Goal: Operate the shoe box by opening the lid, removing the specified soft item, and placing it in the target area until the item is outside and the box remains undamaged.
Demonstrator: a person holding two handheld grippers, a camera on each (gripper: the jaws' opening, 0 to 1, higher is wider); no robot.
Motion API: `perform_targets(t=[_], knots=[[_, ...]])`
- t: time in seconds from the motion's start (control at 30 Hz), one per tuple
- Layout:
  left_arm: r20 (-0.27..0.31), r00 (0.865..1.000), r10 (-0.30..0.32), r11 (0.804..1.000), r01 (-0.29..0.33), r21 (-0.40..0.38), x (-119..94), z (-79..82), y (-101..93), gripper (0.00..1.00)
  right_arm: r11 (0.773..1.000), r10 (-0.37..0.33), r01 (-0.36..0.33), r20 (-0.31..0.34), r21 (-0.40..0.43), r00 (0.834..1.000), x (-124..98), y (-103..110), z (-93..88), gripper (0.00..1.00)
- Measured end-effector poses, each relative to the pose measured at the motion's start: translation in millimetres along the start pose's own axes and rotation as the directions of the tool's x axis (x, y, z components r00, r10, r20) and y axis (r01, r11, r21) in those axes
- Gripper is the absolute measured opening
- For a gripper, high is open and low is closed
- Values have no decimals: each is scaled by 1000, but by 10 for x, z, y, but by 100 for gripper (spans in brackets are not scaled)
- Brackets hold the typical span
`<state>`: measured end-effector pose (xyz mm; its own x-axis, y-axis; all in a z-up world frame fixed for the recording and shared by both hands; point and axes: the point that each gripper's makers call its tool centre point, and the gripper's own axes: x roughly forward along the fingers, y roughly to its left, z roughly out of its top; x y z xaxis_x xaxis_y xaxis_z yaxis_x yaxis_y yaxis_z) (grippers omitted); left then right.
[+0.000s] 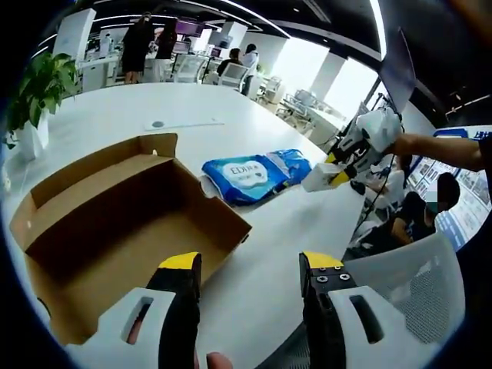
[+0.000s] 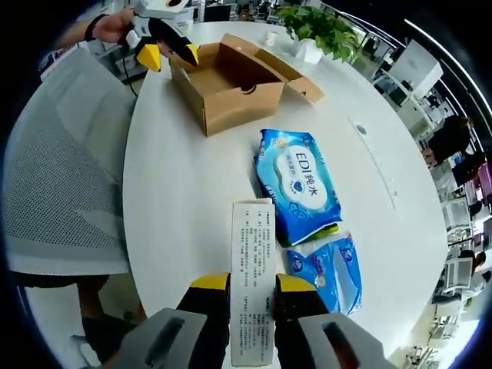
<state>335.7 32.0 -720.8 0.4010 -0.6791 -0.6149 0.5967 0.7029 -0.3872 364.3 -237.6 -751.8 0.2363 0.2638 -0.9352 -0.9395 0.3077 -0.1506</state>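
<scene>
The brown cardboard shoe box (image 1: 115, 223) lies open on the white round table, its lid folded back and its inside bare. My left gripper (image 1: 251, 263) hovers open over the box's near right corner, holding nothing. A large blue pack of wet wipes (image 1: 246, 175) lies on the table just right of the box, with a smaller blue packet (image 1: 296, 161) beside it. My right gripper (image 2: 254, 284) is shut on a slim white printed carton (image 2: 252, 261), held above the table near the blue pack (image 2: 300, 184) and the small packet (image 2: 330, 269). The shoe box (image 2: 231, 84) sits further off, with the left gripper (image 2: 169, 54) at its far corner.
A potted plant (image 1: 38, 92) stands at the table's far side behind the box. A grey mesh chair (image 2: 61, 169) sits against the table edge. Office desks and people fill the background. Bare table (image 2: 184, 200) lies between the box and the packs.
</scene>
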Motion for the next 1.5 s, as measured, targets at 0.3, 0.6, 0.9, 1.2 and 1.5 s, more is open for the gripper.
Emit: perform_targets(t=[0.3, 0.6, 0.9, 1.2, 1.5], knots=[[14, 1000, 25, 999, -24, -27, -37, -17, 9, 53, 1000, 4, -4, 0, -19, 1000, -46, -169, 14, 17], [30, 998, 58, 997, -56, -61, -115, -52, 50, 53, 1000, 10, -9, 6, -30, 1000, -71, -418, 51, 17], [38, 995, 88, 993, -84, -84, -226, -52, 163, 53, 998, 1, 0, 11, -70, 1000, -83, -658, 191, 17], [42, 993, 107, 990, -103, -101, -295, -77, 245, 53, 996, -4, 3, -4, -85, 1000, -5, -954, 227, 17], [43, 989, 145, 982, -138, -132, -451, -166, 342, 53, 997, -19, 18, -13, -69, 1000, 126, -1412, 209, 17]])
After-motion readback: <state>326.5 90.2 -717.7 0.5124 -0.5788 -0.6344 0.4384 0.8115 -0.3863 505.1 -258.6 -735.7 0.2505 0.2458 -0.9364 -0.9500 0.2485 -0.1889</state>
